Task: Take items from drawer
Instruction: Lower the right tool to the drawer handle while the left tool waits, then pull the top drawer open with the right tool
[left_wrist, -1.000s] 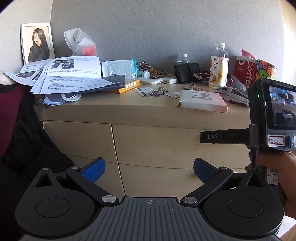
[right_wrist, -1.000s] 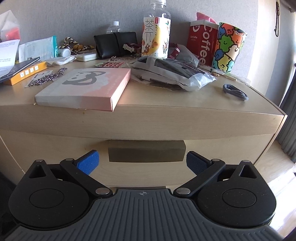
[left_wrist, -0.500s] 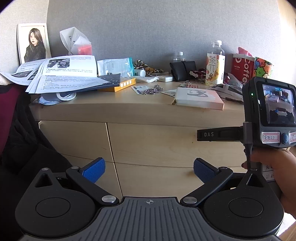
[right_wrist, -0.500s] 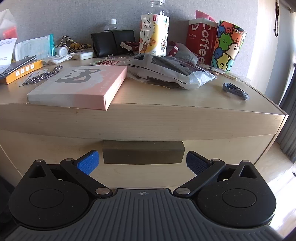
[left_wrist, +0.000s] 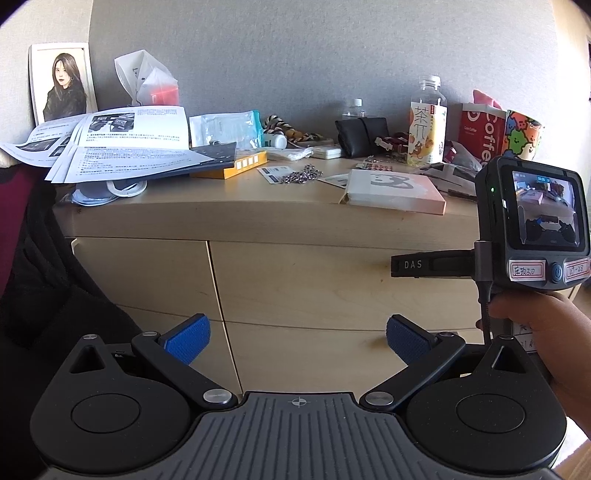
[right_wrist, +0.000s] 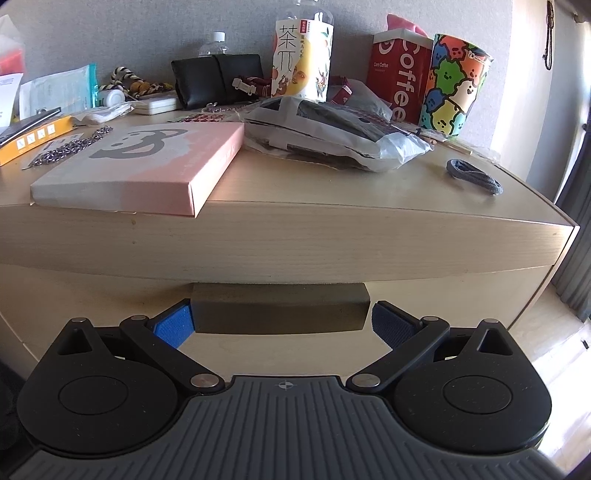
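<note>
A light wooden dresser fills both views, its drawers closed. In the right wrist view the top drawer (right_wrist: 280, 354) has a dark recessed handle (right_wrist: 279, 308) just under the dresser top. My right gripper (right_wrist: 279, 326) is open, its blue pads flanking the handle's two ends close in front of it. In the left wrist view my left gripper (left_wrist: 295, 341) is open and empty, facing the drawer fronts (left_wrist: 306, 288) from further back. The right gripper's body (left_wrist: 532, 221) and the hand holding it appear at the right. The drawer contents are hidden.
The dresser top (right_wrist: 332, 192) is cluttered: a pink flat box (right_wrist: 140, 166), a tea bottle (right_wrist: 303, 51), a plastic-wrapped package (right_wrist: 332, 136), a red coffee box (right_wrist: 400, 70), a colourful cup (right_wrist: 456, 86), a black pouch (left_wrist: 364, 136), papers (left_wrist: 122, 144), a portrait (left_wrist: 62, 83). Dark fabric (left_wrist: 37, 277) sits left.
My right gripper has moved closer to the top drawer's handle, which now lies between its pads. My left gripper has drifted back and left slightly. Both stay open.
</note>
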